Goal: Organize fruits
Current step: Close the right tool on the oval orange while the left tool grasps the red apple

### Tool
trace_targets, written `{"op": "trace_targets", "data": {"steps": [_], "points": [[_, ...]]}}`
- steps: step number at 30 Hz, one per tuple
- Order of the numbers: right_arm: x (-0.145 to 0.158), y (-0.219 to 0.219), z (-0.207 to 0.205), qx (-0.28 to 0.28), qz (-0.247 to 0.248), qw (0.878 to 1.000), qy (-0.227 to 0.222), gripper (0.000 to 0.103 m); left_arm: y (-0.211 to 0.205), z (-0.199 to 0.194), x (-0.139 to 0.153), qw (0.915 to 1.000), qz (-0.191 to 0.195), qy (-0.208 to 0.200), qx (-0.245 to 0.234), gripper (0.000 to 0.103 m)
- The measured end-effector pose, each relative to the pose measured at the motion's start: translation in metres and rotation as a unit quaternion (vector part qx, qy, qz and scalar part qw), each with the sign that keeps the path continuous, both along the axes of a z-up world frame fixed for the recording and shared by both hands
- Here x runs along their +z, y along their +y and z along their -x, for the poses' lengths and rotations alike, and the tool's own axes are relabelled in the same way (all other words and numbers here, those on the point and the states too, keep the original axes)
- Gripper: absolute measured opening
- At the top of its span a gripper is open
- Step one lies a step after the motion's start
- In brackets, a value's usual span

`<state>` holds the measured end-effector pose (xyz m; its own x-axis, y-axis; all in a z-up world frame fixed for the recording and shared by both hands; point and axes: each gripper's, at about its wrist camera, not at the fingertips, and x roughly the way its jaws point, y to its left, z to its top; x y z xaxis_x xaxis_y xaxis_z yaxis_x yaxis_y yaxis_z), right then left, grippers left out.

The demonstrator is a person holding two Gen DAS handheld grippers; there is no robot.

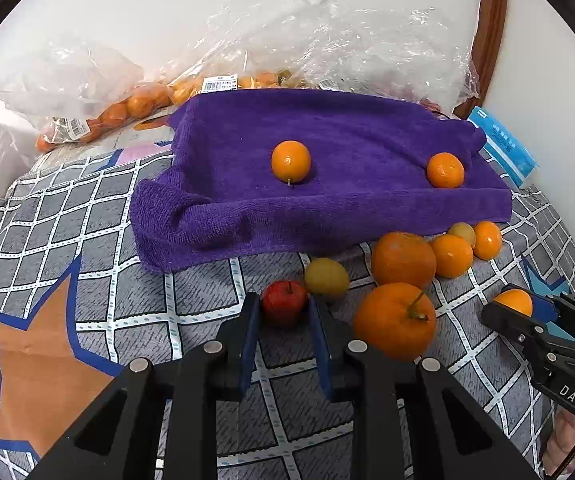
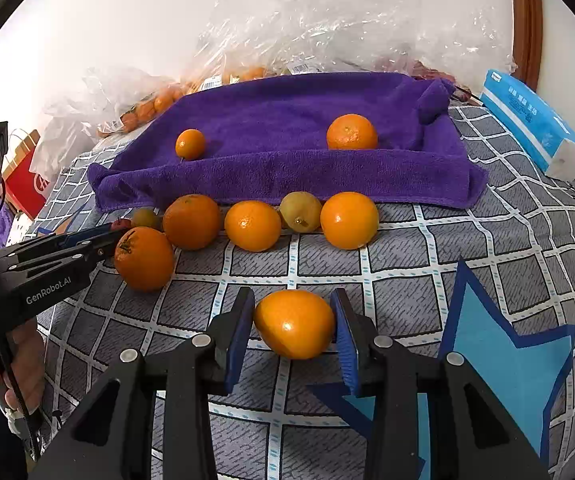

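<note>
Right, both tools are loaded. Left tool (image 1: 283, 316) is clamped on the small red fruit (image 1: 284, 302), pads pressing both sides. Right tool (image 2: 294, 330) is closed on an oval orange fruit (image 2: 294, 323), gripped across its middle. Both fruits sit low over the checked cloth (image 1: 87, 216), whether resting on it or just clear I can't tell.

Purple towel (image 1: 327, 184) lies just behind the loose pile and already carries a small orange (image 1: 290, 161) and a mandarin (image 1: 445, 170), so that reads as the drop zone.

My take on doing this step well:
- Lift straight up before moving across. The stemmed orange (image 1: 394, 320) sits just beside the left tool, and the yellow-green fruit (image 1: 326, 278) is touching or nearly touching the red one; a sideways drag would roll them.
- Red fruit is small and glossy, so keep the squeeze steady.
- Clear the towel's raised front fold, set down on the flat part, away from fruit already there.
- Release low; round fruit rolls.
</note>
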<state>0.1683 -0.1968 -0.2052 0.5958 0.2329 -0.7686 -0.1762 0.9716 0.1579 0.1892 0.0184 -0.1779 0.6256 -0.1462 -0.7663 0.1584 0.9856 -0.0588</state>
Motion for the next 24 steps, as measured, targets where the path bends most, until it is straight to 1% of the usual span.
{"op": "trace_targets", "data": {"steps": [8, 15, 20, 21, 24], "points": [[0.002, -0.003, 0.005, -0.009, -0.006, 1.000, 0.001, 0.038, 0.010, 0.007, 0.005, 0.9997, 0.018, 0.001, 0.015, 0.024], [0.000, -0.001, 0.007, -0.005, 0.000, 1.000, 0.001, 0.039, 0.018, 0.013, 0.007, 0.9994, 0.022, 0.002, 0.026, 0.024], [-0.001, 0.005, 0.009, 0.000, 0.019, 1.000, 0.000, 0.039, 0.021, 0.017, 0.011, 0.9992, 0.027, -0.002, 0.030, 0.024], [-0.001, 0.005, 0.010, 0.000, 0.020, 1.000, 0.000, 0.037, 0.021, 0.018, 0.011, 0.9991, 0.028, -0.003, 0.031, 0.024], [0.001, 0.003, 0.012, 0.001, 0.011, 1.000, 0.001, 0.037, 0.021, 0.019, 0.012, 0.9991, 0.026, -0.003, 0.032, 0.024]]}}
